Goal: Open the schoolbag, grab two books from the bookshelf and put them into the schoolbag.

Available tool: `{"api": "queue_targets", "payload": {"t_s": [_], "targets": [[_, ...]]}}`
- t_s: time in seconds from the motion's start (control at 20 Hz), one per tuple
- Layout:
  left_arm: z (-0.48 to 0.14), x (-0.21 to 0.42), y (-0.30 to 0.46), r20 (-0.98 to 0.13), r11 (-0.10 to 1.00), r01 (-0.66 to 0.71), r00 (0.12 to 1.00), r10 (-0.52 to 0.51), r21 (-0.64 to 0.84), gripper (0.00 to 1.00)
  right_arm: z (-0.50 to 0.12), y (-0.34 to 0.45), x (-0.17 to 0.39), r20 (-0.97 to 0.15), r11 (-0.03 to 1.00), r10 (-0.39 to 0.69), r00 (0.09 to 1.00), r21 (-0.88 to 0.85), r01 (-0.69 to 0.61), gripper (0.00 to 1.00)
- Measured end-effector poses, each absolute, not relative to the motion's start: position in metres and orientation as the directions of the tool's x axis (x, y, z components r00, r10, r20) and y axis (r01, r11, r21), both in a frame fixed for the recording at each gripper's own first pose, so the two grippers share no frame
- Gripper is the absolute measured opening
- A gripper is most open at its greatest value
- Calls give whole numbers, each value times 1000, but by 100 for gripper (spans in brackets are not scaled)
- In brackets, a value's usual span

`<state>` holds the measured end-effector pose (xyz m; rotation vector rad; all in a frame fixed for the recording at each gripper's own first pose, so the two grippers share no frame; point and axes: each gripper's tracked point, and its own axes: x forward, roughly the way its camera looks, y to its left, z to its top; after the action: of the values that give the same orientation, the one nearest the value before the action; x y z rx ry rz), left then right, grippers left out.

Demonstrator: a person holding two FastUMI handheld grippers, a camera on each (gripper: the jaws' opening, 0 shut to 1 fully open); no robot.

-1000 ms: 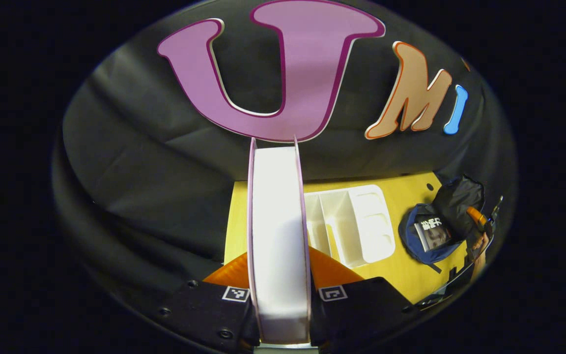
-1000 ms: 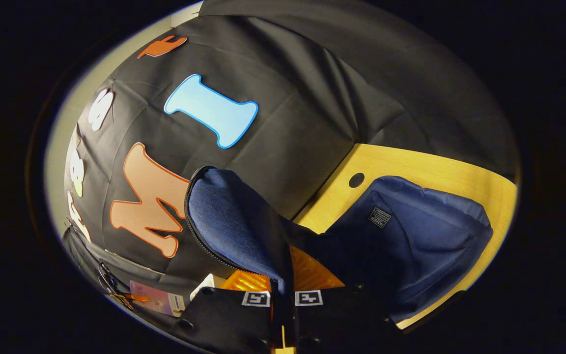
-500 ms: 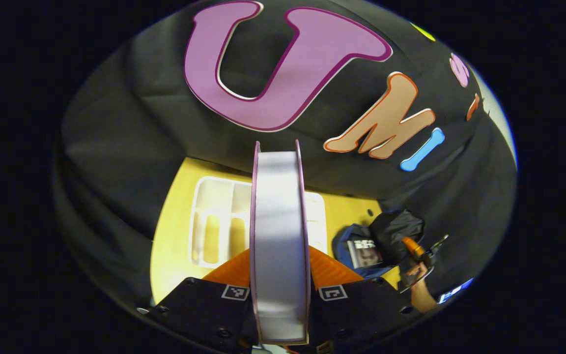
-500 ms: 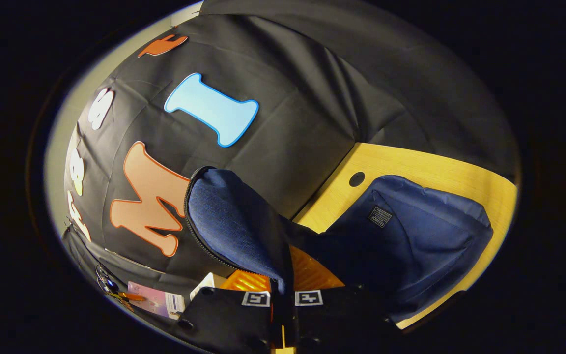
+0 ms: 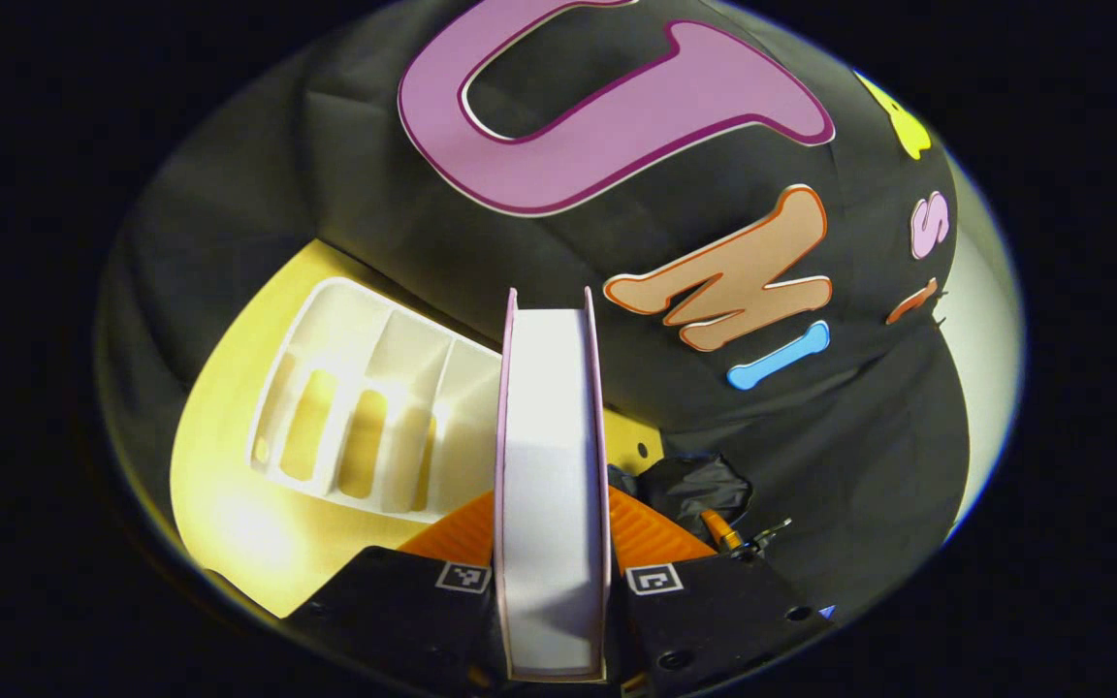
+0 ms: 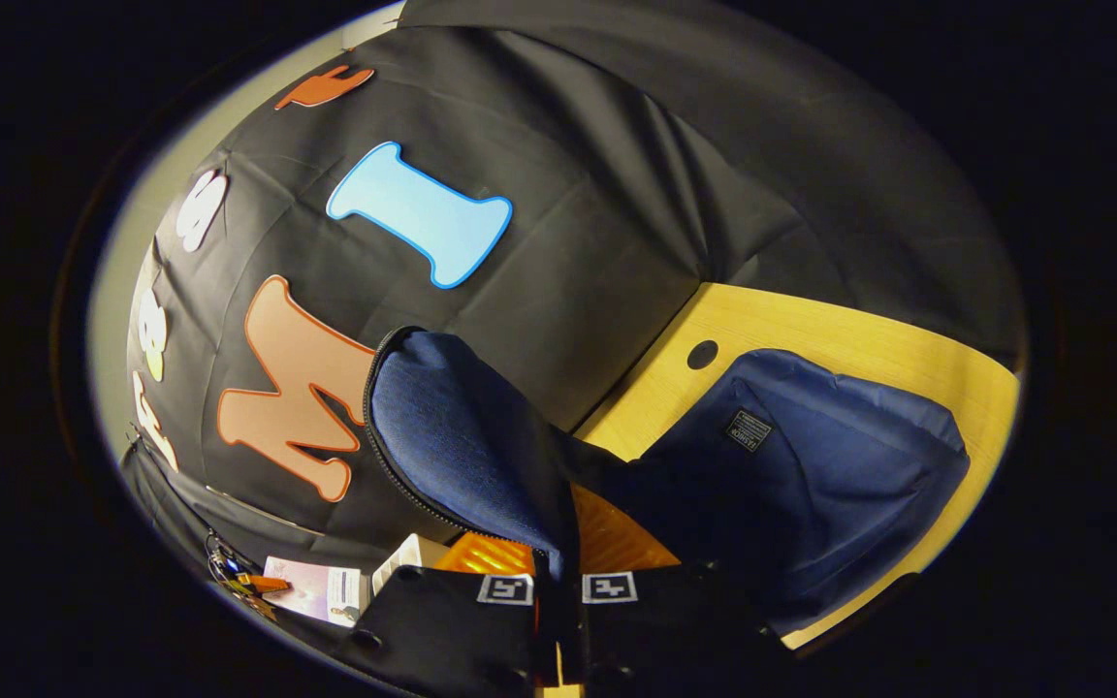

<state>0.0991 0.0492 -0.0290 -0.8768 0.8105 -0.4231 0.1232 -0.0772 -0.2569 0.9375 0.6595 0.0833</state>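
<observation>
My left gripper (image 5: pixel 551 509) is shut on a thick book (image 5: pixel 551 436) with pale pink covers, held upright with its white page edge facing the camera. Behind it the white bookshelf (image 5: pixel 365 417) rests on the yellow table (image 5: pixel 229 504). To the right of the book, a dark part of the schoolbag (image 5: pixel 694 485) shows. In the right gripper view, my right gripper (image 6: pixel 558 548) is shut on the blue schoolbag's zippered flap (image 6: pixel 462 446) and holds it raised. The bag's body (image 6: pixel 811 475) lies on the table (image 6: pixel 811 325). The book (image 6: pixel 311 589) appears at lower left.
A round cable hole (image 6: pixel 702 354) sits in the table near the wall beside the bag. A white corner of the bookshelf (image 6: pixel 403 564) peeks in by my right gripper's finger. The black cloth wall closes off the back and side of the table.
My left gripper has swung with the book towards the schoolbag; the bookshelf has slid left in its view and the bag has come closer. My right gripper keeps the flap raised, nearly still.
</observation>
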Motion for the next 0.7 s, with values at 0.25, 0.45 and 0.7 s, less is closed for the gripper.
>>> {"api": "queue_targets", "payload": {"t_s": [0.25, 0.45, 0.7], "targets": [[-35, 100, 2, -389, 503, 12, 617, -683, -864, 36, -258, -76, 124, -488, 601, 350, 800, 772, 208, 4], [-42, 103, -54, -349, 440, 18, 580, -736, -898, 35, -259, -74, 125, -486, 594, 357, 798, 777, 207, 5], [-65, 111, -119, -334, 393, 4, 522, -785, -919, 35, -259, -73, 126, -479, 578, 365, 798, 789, 209, 5]]}}
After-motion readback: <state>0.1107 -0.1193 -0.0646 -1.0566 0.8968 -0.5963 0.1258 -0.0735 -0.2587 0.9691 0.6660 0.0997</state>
